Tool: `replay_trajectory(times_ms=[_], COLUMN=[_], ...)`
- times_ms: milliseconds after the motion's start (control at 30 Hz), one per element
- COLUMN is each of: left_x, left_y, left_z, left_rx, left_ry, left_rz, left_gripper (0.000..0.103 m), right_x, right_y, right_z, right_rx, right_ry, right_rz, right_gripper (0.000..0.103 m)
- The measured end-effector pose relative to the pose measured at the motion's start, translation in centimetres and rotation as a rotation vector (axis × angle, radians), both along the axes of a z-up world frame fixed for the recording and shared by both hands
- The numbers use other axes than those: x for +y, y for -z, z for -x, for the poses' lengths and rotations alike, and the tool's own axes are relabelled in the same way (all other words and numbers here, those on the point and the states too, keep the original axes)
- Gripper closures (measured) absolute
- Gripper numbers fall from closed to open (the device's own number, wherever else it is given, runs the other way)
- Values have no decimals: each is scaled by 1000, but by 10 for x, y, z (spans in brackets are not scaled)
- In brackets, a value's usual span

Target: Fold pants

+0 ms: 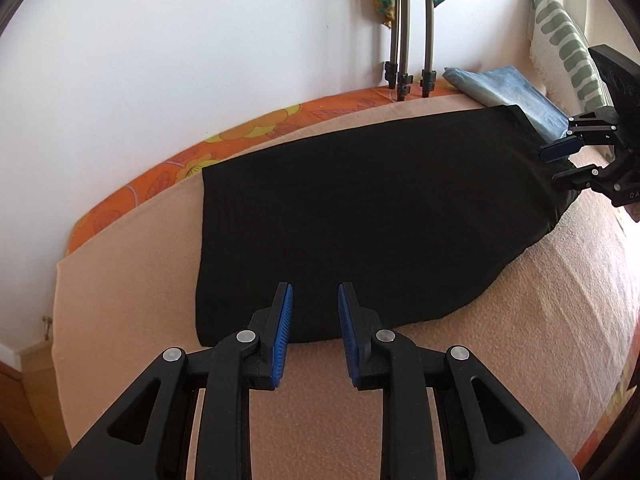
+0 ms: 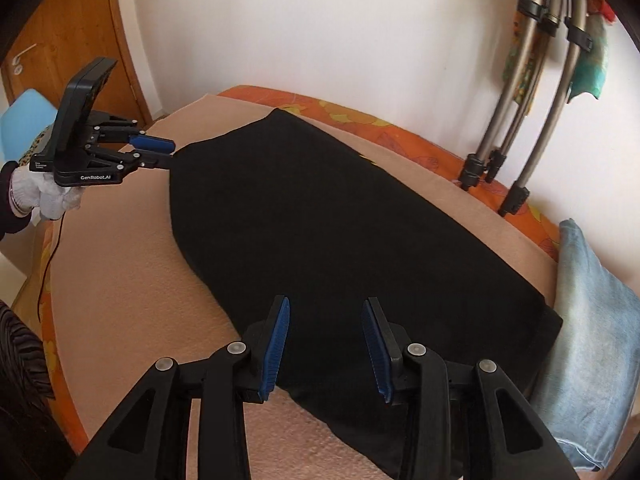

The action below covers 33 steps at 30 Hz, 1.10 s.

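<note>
A: Left wrist view: left tongs released, blue pads apart, nothing between them. They hang over the near edge of the black pants.
B: Where are the pants?
A: Flat on the peach blanket on the bed, folded into one wide dark slab. Right tongs at the far right end of the cloth, jaws apart; can't tell whether they touch it.
B: Right wrist view?
A: Right tongs released too, gap wider, nothing pinched. Pants run from under them toward the left tongs, which sit just at the far corner, jaws parted. White-gloved hand holds that tool.
B: Anything beside it?
A: Folded blue jeans just right of the pants, tripod legs against the wall.
</note>
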<state>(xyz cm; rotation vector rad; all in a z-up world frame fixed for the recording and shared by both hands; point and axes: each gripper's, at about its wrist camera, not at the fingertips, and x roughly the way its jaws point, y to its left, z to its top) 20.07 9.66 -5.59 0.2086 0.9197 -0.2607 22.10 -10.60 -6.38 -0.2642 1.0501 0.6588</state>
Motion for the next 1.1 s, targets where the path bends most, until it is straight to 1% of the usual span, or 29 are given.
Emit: replay_trajectory(times_ms=[33, 67, 100, 200, 300, 333, 367, 400, 433, 500, 600, 667, 733, 767, 833, 900, 1000, 1067, 1100], left_x=[-3, -6, -8, -16, -22, -25, -27, -30, -33, -39, -48, -54, -59, -62, -67, -75, -90, -93, -95], left_y=[3, 6, 9, 15, 19, 20, 21, 22, 24, 28, 31, 31, 29, 28, 26, 25, 26, 22, 21], left_z=[6, 10, 12, 17, 24, 26, 30, 31, 31, 28, 17, 9, 0, -4, -12, -17, -20, -20, -19], left_rx=[5, 16, 28, 46, 68, 76, 81, 86, 92, 102, 101, 85, 65, 59, 52, 41, 18, 10, 9], left_ry=[-2, 1, 9, 30, 53, 65, 76, 88, 102, 119, 136, 148, 157, 161, 168, 195, 227, 242, 250], left_rz=[11, 24, 39, 54, 77, 82, 85, 88, 93, 99, 112, 111, 110, 117, 131, 126, 72, 85, 95], left_gripper=[81, 81, 81, 81, 81, 81, 81, 81, 81, 81, 81, 81, 81, 81, 81, 81, 81, 81, 77], right_x=[16, 32, 46, 81, 102, 105, 107, 105, 104, 97, 86, 79, 72, 70, 65, 62, 56, 53, 51], right_y=[3, 8, 12, 26, 39, 42, 44, 44, 45, 43, 40, 39, 39, 38, 38, 38, 38, 38, 37], right_z=[8, 14, 19, 27, 24, 22, 19, 15, 9, -4, -19, -28, -37, -39, -43, -45, -43, -44, -44], right_rx=[11, 15, 12, -10, -32, -37, -33, -19, 1, 46, 71, 96, 102, 94, 94, 99, 105, 112, 115], right_ry=[-46, -86, -120, -202, -237, -246, -248, -241, -231, -206, -168, -141, -111, -96, -83, -75, -72, -60, -55], right_rz=[1, 13, 33, 99, 168, 179, 183, 180, 163, 109, 55, 24, 15, 16, 9, 2, 10, 0, -7], right_gripper=[57, 52, 51, 51, 54, 57, 73, 82, 83, 90, 93, 93, 84, 74, 73, 73, 73, 73, 73])
